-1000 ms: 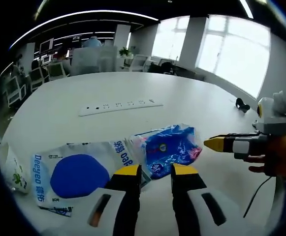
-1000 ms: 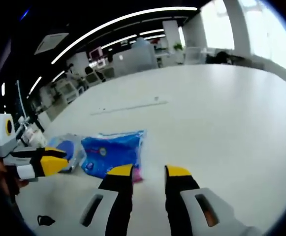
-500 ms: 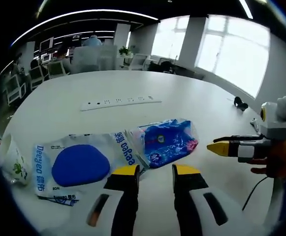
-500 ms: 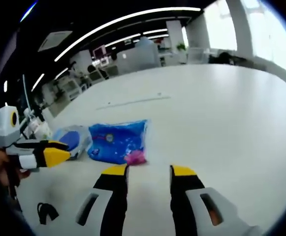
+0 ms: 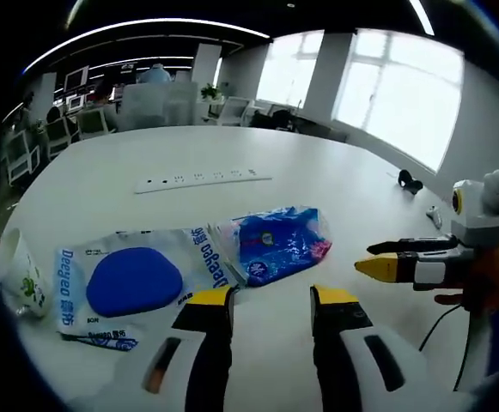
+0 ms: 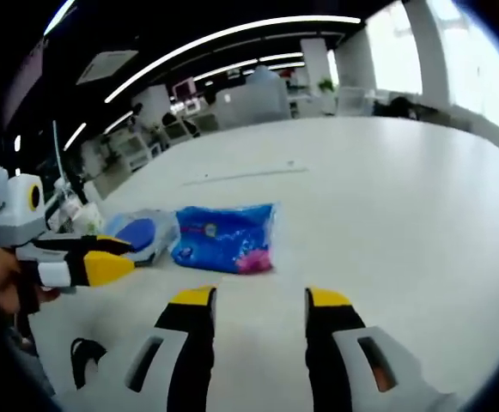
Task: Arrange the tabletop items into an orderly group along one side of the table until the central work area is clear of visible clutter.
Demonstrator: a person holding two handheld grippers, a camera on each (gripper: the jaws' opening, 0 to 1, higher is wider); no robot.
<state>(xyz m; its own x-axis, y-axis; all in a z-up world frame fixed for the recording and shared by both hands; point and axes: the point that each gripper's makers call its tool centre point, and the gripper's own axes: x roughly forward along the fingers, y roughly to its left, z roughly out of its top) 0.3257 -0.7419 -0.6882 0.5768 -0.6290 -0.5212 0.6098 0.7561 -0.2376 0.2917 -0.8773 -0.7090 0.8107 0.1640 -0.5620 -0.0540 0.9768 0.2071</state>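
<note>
Between my left gripper's [image 5: 270,300] parted, empty jaws, at 12 o'clock, lies the blue packet [image 5: 276,244], touching the white pouch [image 5: 137,281] at 10. My right gripper [image 6: 260,299] is released too. Farther off sits a power strip [image 5: 203,179].

Glossy crinkled plastic blue packet [image 5: 276,243]; smooth matt white table [image 5: 318,167].

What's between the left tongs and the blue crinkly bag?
Just bare white table, seen in the left gripper view: the open left tongs stop short of the blue bag.
</note>
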